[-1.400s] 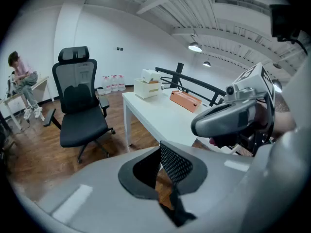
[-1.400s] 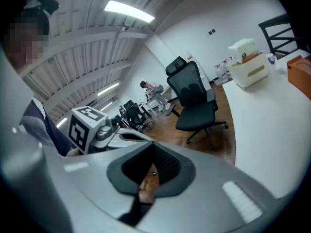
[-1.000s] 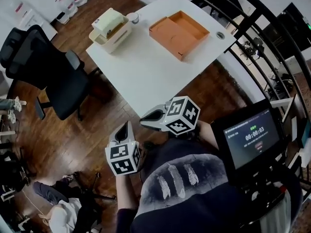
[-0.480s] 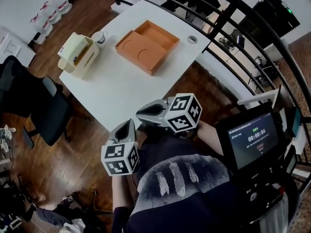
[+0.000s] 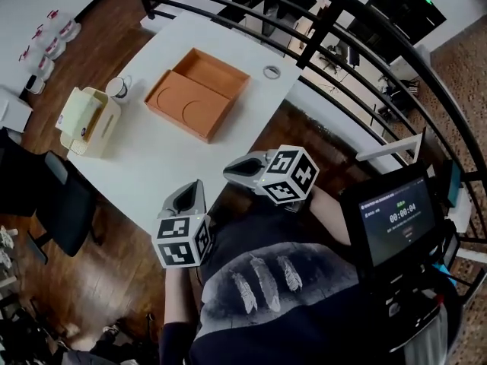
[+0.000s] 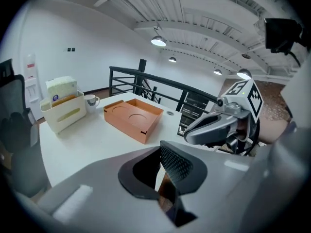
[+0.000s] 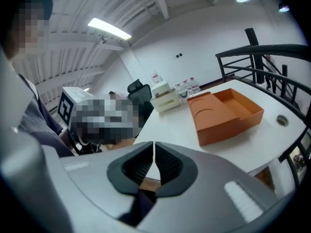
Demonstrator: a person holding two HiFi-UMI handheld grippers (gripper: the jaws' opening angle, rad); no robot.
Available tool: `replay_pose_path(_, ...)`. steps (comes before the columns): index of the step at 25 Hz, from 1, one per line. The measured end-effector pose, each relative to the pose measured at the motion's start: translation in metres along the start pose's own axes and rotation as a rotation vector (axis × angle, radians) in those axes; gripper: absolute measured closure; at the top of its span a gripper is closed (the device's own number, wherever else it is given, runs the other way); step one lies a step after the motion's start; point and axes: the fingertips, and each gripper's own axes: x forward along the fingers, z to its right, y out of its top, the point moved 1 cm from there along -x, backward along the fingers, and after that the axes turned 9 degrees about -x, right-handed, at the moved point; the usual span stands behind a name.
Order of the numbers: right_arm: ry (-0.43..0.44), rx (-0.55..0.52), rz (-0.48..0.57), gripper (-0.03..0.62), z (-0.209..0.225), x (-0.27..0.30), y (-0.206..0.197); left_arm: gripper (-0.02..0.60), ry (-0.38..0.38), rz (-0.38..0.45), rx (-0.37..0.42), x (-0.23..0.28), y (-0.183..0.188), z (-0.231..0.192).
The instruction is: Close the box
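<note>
Down near the person's lap, the left gripper (image 5: 189, 197) and the right gripper (image 5: 236, 170) at its 2 o'clock both have their jaws pressed together with nothing in them, hovering by the near edge of the white table (image 5: 156, 169). Further out, around 11 o'clock from the grippers and well apart from them, the orange box (image 5: 199, 93) lies open. A cream holder (image 5: 85, 122) and a mug (image 5: 117, 88) sit off at the box's 9 o'clock.
</note>
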Motion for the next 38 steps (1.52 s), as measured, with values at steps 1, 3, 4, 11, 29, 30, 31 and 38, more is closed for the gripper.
replay_pose_path(1,0.001,0.009,0.006,0.589,0.014,-0.007,-0.001,0.566,0.025,-0.004,-0.005,0.008,0.004,0.002)
replay_pose_path(3,0.012,0.015,0.0,0.589,0.043,-0.022,-0.002,0.566,0.088,-0.008,-0.014,0.026,0.013,0.004)
replay_pose_path(4,0.022,0.01,-0.01,0.589,0.058,-0.029,-0.003,0.566,0.128,-0.009,-0.017,0.036,0.018,0.003)
replay_pose_path(11,-0.065,-0.264,-0.266,0.589,0.205,-0.084,-0.021,0.566,0.5,-0.054,-0.051,0.105,0.034,-0.037)
replay_pose_path(29,0.026,-1.073,-0.777,0.589,0.473,0.038,-0.009,0.566,0.494,-0.407,0.105,0.225,0.005,-0.164)
replay_pose_path(30,0.063,-1.093,-0.794,0.589,0.474,0.042,-0.011,0.566,0.492,-0.424,0.108,0.228,0.004,-0.165)
replay_pose_path(31,0.098,-1.111,-0.815,0.589,0.476,0.044,-0.012,0.566,0.494,-0.438,0.11,0.229,0.004,-0.166)
replay_pose_path(38,0.313,-1.281,-0.973,0.589,0.471,0.058,-0.016,0.566,0.492,-0.481,0.032,0.233,-0.001,-0.18)
